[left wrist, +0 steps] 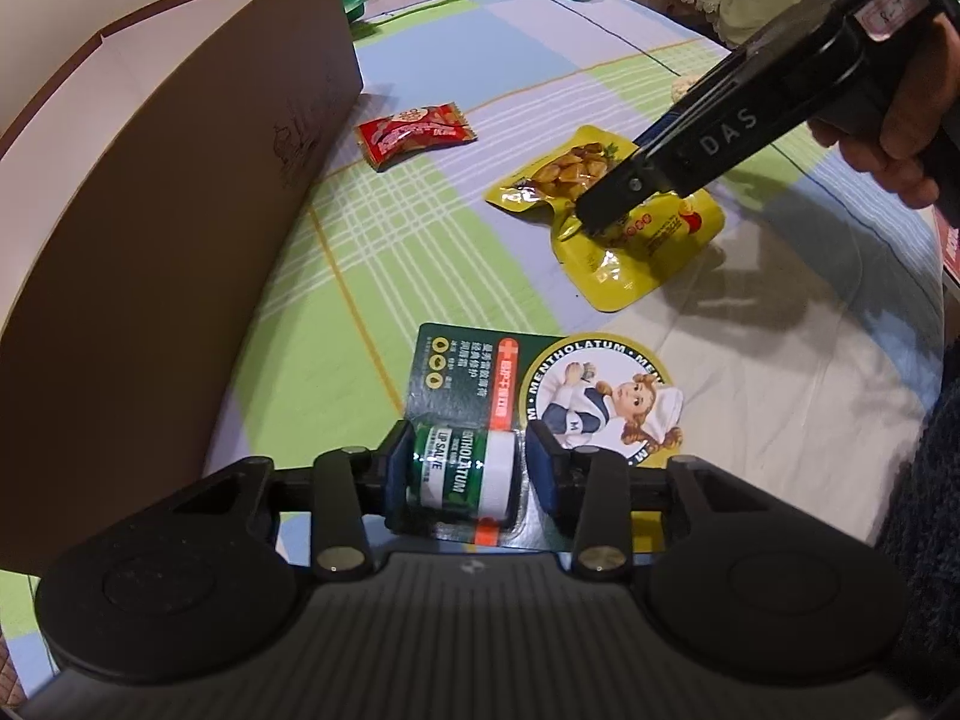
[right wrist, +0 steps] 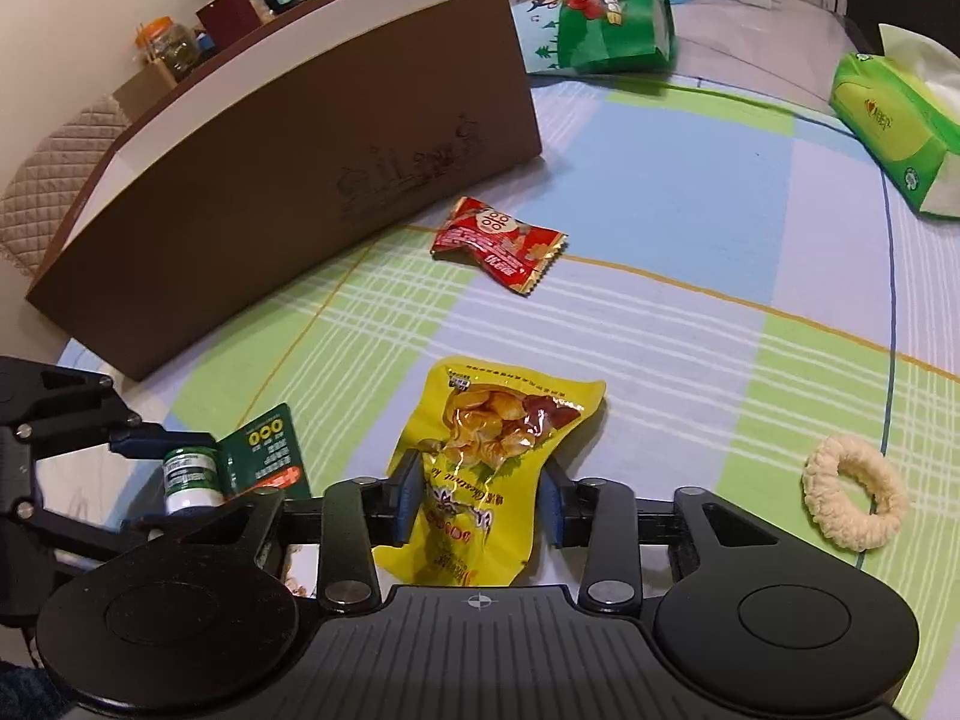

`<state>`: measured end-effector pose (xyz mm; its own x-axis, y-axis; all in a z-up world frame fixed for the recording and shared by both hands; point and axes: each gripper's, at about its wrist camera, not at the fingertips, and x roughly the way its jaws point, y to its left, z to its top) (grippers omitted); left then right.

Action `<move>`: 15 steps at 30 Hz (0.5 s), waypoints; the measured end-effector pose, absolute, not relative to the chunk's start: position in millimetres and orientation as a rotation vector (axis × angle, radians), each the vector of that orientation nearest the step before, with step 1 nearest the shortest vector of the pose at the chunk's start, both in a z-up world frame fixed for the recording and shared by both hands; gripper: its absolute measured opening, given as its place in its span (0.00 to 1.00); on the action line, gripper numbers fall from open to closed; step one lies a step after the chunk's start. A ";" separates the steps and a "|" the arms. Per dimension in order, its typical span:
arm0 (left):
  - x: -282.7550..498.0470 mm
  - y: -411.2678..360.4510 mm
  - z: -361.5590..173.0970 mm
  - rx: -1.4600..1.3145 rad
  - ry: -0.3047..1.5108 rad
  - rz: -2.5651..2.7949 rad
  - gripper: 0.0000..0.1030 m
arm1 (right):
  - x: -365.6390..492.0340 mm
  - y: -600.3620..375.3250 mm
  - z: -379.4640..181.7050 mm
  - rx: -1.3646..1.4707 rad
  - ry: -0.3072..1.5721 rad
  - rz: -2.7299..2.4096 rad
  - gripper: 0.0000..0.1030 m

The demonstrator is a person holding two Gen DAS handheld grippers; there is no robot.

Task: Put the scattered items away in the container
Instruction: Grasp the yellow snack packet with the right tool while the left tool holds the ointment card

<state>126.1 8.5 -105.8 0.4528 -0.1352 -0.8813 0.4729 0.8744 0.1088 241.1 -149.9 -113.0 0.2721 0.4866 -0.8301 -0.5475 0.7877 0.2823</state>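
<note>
On the far left stands the big brown box [left wrist: 180,228], open at the top, with a faint drawing pressed into its side; it sits on a checked cloth [left wrist: 456,264] of green, blue and white squares. Near the bottom of the left wrist view, the left gripper [left wrist: 471,474] has its blue pads on both sides of a small green and white tub; the tub reads "MENTHOLATUM LIP SALVE" and sits on a lip salve card [left wrist: 510,396] that lies flat on the cloth close to the box; the card has a round picture of a little nurse with "MENTHOLATUM" around it; the pads look close to the tub, but I cannot tell if they squeeze it. Further back, just beside the box, lies a red candy wrapper [left wrist: 414,135]. To the right, the right gripper [right wrist: 480,504] pinches a yellow snack bag [right wrist: 480,462] showing brown nuts and red writing too small to read; the bag lies on the cloth in the middle; the gripper's black body says "DAS", and a hand [left wrist: 900,120] holds it. Right of the bag lies a cream hair tie [right wrist: 855,495]; at the far right is a green tissue pack [right wrist: 894,132].
</note>
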 end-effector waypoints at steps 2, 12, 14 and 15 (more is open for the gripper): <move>123.8 9.3 -104.7 0.364 1.050 -0.394 0.30 | 240.6 -155.6 -107.0 -0.038 1.101 0.717 0.20; 110.7 9.5 -104.4 0.366 1.083 -0.373 0.34 | 239.3 -172.7 -104.6 0.091 1.172 0.754 0.00; 109.0 10.1 -103.8 0.370 1.084 -0.347 0.41 | 239.5 -174.0 -110.5 0.148 1.187 0.755 0.00; 107.6 11.0 -103.5 0.369 1.086 -0.338 0.41 | 239.7 -174.8 -114.1 0.179 1.198 0.751 0.00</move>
